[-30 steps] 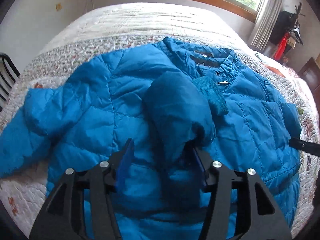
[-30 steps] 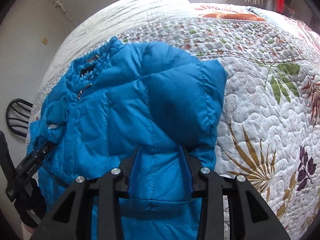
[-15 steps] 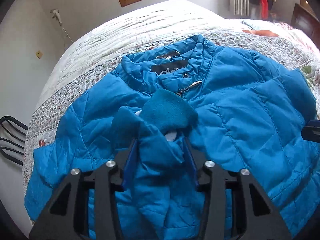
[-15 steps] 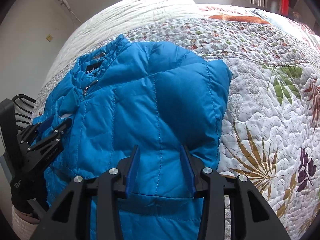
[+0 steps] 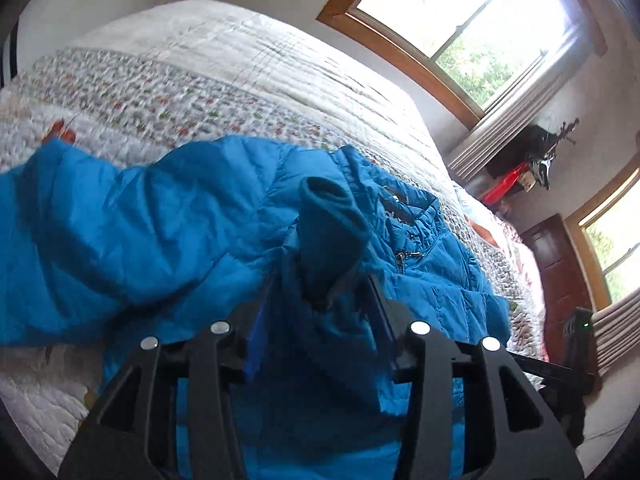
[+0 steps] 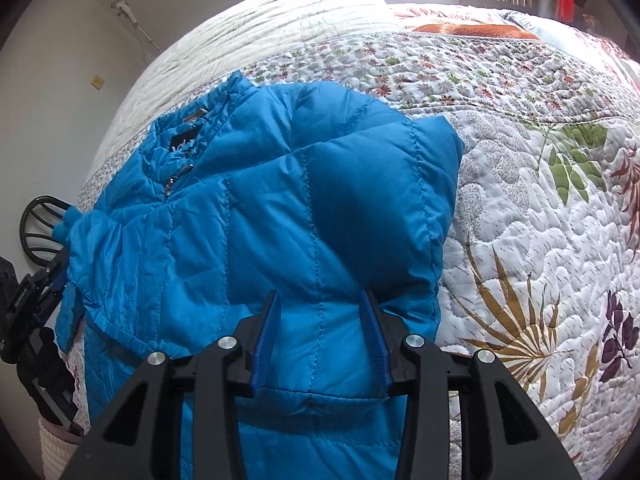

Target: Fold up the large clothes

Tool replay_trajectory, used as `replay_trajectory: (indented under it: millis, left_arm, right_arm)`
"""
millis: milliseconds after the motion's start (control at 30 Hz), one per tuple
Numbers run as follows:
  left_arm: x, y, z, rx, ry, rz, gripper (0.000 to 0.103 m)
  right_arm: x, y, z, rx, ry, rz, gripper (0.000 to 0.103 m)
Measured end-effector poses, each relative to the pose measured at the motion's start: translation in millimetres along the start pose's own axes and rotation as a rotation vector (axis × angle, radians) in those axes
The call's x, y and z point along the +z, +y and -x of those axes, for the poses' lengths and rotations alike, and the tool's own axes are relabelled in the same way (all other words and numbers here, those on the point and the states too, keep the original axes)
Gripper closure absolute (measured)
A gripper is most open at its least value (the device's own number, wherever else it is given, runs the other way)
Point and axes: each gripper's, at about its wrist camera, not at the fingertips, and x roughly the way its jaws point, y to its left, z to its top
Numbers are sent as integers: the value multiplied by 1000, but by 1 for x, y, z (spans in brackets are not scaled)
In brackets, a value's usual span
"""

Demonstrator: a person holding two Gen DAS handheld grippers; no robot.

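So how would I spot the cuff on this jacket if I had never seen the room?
Start at the bed with the flowered quilt, where a bright blue puffer jacket lies spread out. Its sleeve sits between the left tool fingers, and the cuff at the sleeve's end is soft, matte, darker knit, unlike the shiny quilted fabric.

The jacket [image 6: 280,220] lies spread on the bed [image 6: 520,200], its sleeve [image 5: 332,216] folded over its front.

Quilted floral bed [image 6: 520,184] — bright wood-framed window [image 5: 452,12], white walls [image 6: 60,92].
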Motion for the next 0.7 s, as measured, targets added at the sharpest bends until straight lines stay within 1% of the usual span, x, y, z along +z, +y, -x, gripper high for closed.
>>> replay_trajectory:
  millis: [67,133,200,300,333,367,400,467,567,600,633,667,700]
  left_arm:
    - [-4,19,3,-32,19,68,56]
    - [-8,28,7,-54,18,96,55]
    - [-10,31,5,-75,31,113,47]
    - [-8,30,-4,-41,40,111,47]
    - [-7,30,-8,-34,41,115,49]
    - [-5,29,-13,-27,46,118,71]
    - [-2,28,-19,-17,57,121,83]
    - [4,23,-22,1,29,117,88]
    - [15,5,-12,-8,-46,54,89]
    - [18,4,-14,4,-44,45,89]
    - [20,6,-20,23,-21,49,89]
    - [20,11,-30,57,13,49,89]
    - [19,17,-41,107,48,40,88]
  right_arm:
    - [0,1,-1,-5,1,1,61]
    - [1,3,-2,-12,3,2,61]
    - [1,4,-3,-21,5,4,61]
    - [2,7,-5,-37,10,11,61]
    - [2,9,-6,-44,11,16,61]
    - [2,10,-6,-50,12,22,61]
    - [2,11,-6,-55,12,25,61]
    - [2,13,-5,-62,12,28,61]
    - [3,13,-3,-49,8,26,61]
    - [3,13,-5,-51,12,24,61]
    - [3,12,-8,-54,15,22,61]
    - [3,12,-11,-55,14,22,61]
    - [3,13,-14,-58,11,28,61]
